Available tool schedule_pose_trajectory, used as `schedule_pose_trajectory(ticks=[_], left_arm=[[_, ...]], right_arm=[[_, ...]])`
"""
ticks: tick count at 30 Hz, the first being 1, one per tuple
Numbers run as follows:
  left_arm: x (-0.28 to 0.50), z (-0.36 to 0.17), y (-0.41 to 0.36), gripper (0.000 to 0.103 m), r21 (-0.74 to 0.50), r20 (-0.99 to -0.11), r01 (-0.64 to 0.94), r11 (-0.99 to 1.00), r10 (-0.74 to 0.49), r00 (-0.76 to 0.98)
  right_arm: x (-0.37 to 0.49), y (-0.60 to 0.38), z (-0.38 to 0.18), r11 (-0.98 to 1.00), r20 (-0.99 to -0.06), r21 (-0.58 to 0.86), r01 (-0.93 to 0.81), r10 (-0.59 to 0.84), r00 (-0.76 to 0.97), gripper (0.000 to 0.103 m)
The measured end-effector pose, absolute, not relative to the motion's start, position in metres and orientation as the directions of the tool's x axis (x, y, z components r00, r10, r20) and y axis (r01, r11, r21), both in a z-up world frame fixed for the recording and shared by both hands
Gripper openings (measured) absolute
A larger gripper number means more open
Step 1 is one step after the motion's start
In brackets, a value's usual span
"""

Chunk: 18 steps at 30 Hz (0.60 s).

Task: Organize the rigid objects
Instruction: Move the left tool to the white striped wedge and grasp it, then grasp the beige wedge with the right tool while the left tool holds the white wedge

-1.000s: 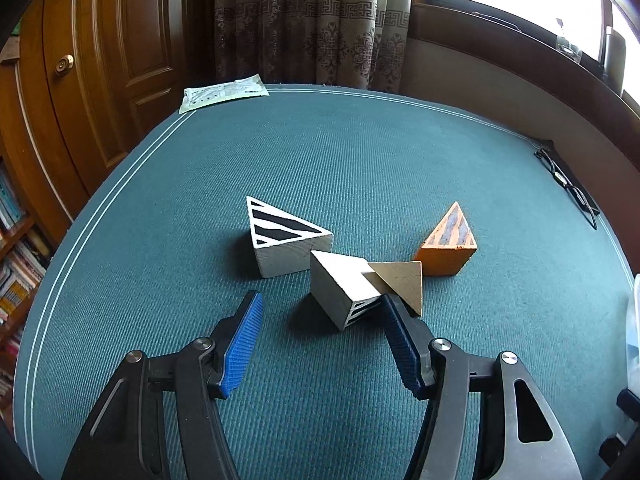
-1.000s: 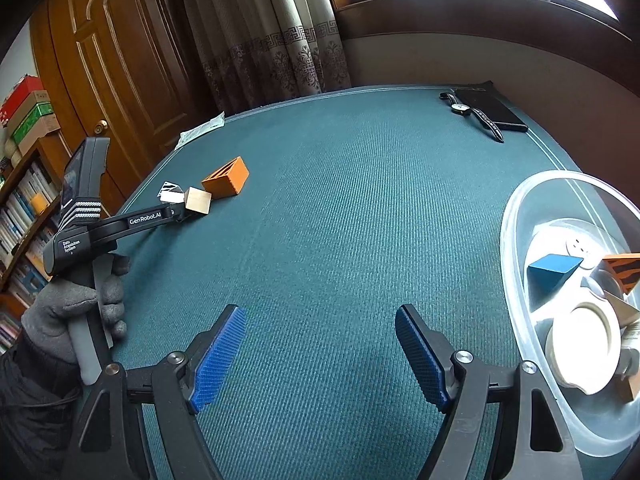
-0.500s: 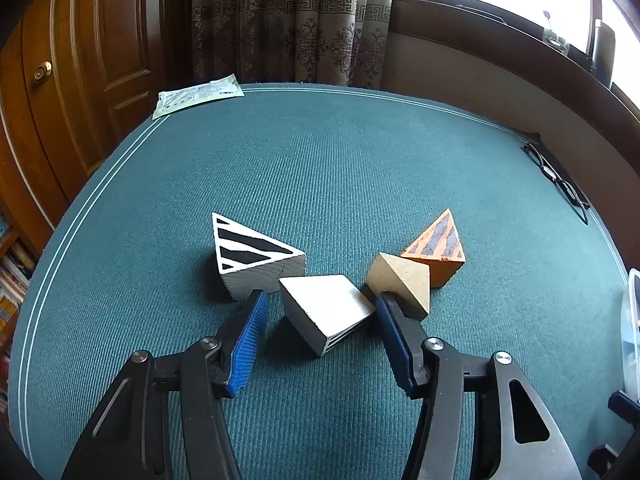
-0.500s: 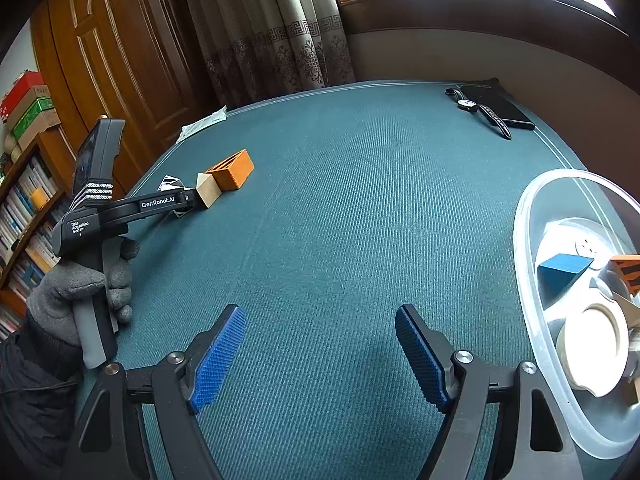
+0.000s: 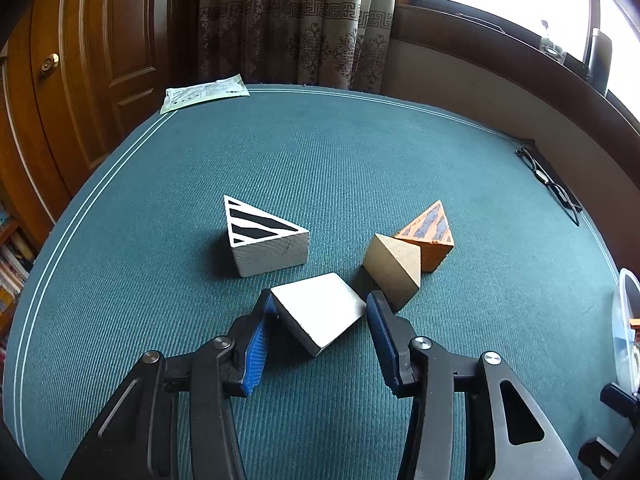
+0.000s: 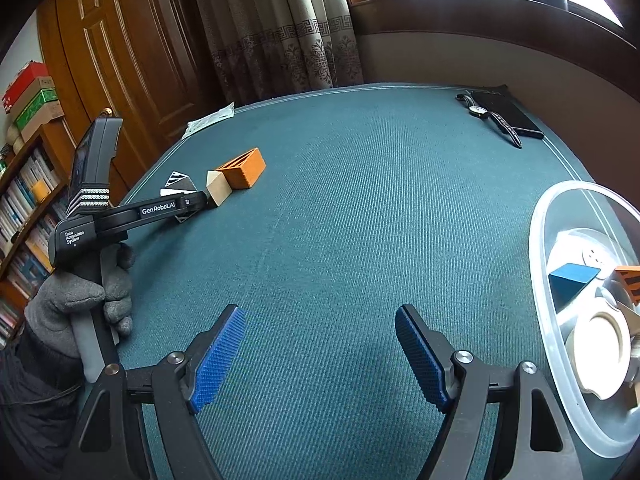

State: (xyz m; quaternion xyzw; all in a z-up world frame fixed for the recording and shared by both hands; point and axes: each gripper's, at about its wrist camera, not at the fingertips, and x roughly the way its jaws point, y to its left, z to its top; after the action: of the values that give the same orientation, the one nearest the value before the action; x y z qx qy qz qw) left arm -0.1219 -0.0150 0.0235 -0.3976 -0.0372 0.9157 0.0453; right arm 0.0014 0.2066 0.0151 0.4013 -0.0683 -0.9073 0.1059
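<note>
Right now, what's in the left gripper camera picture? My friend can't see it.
The left gripper is closing around a plain white block on a green table. Behind sit a zebra-striped wedge, a tan wedge and an orange striped wedge.

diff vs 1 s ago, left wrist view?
The left tongs are closing around the white wedge, which now sits between the pads, touching both or nearly so. The tan block was nudged toward the orange one. The striped wedge and the open right tongs are unchanged.
</note>
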Motion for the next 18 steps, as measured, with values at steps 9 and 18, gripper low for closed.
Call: schedule_pose_trajectory(ticks=[9, 18], left_arm=[[-0.09, 0.029, -0.033, 0.044, -0.131, -0.705, -0.005, -0.991, 0.097, -0.703], [-0.069, 0.036, -0.047, 0.038, -0.15, -0.677, 0.024, -0.988, 0.085, -0.731]], right_arm=[[-0.015, 0.188, 0.018, -0.963, -0.715, 0.201, 0.181, -0.271, -0.644, 0.081], [-0.053, 0.156, 0.02, -0.94, -0.706, 0.215, 0.264, -0.336, -0.624, 0.08]])
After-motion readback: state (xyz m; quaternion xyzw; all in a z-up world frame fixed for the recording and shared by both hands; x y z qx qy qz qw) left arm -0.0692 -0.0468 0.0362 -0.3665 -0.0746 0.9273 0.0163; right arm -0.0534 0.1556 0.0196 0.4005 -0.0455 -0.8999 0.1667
